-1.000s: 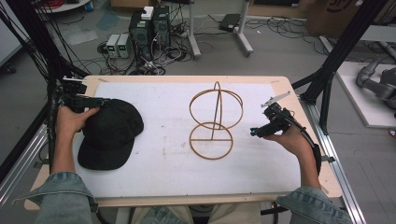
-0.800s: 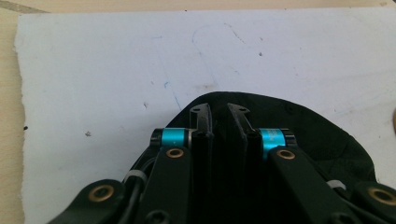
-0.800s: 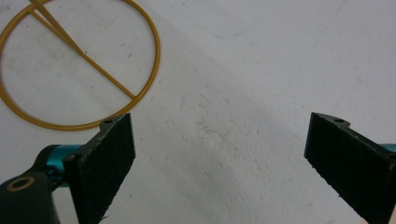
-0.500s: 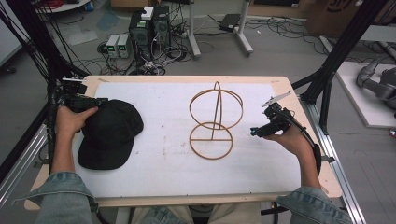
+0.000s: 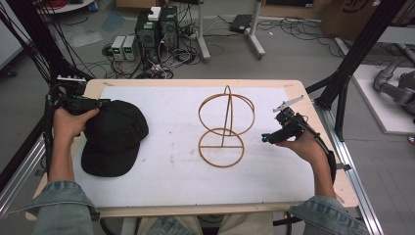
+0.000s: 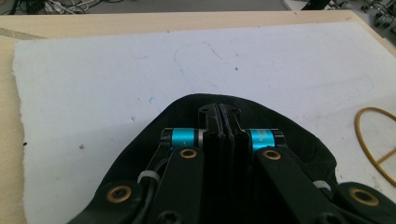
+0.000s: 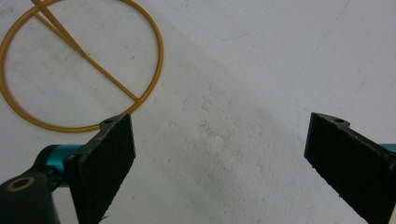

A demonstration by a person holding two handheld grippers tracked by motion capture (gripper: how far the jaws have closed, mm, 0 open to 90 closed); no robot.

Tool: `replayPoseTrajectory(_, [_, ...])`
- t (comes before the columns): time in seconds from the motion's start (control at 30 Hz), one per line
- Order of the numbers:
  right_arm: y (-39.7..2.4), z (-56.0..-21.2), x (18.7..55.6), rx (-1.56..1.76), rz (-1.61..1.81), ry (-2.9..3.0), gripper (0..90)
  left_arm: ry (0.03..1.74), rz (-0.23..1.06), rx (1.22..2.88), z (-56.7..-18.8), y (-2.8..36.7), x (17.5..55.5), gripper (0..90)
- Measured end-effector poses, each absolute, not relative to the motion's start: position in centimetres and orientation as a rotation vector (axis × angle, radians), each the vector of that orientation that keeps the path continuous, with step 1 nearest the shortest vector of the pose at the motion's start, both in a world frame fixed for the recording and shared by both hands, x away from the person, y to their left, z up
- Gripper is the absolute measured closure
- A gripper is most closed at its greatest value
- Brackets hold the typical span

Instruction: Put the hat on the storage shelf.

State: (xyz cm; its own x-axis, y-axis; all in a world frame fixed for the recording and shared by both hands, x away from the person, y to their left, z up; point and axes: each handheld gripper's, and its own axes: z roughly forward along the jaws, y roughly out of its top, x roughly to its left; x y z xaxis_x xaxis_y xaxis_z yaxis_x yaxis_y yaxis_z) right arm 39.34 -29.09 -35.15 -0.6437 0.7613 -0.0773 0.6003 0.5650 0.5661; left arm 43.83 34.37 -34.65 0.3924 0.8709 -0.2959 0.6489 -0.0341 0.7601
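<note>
White foam covers the tabletop (image 5: 161, 196), where the left tongs (image 6: 223, 122) have just pinched shut on the black cap (image 5: 113, 137) at its far-left edge, seemingly catching little fabric, so lifting could slip it free, while the right tongs (image 7: 219, 154) gape wide, empty, beside the wire stand (image 5: 224, 128).

**Stuff hidden or cropped here**

Can't really see the left gripper (image 6: 219, 122) pads in its own view, squeezed together with black cap (image 6: 243, 107) fabric pinched between them; can't tell how much. Cap's near half blocked by the gripper body, and cut off by the bottom edge. Gold wire stand (image 6: 376, 142) sliced by the right edge there, just an arc and a spoke. In the right gripper view, stand's ring (image 7: 70, 126) clipped at top and left, upright post gone past the frame. Right gripper (image 7: 219, 154) right-hand jaw chopped by the corner. From the high view, left gripper tips (image 5: 100, 104) too small and dark against the cap to make out.
</note>
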Motion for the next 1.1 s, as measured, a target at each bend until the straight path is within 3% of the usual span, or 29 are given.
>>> replayPoseTrajectory(1.1, [-28.6,-34.9,39.3,1.104,0.740,2.503,8.3,1.122,0.362,1.863,-28.1,30.5,42.1,87.7])
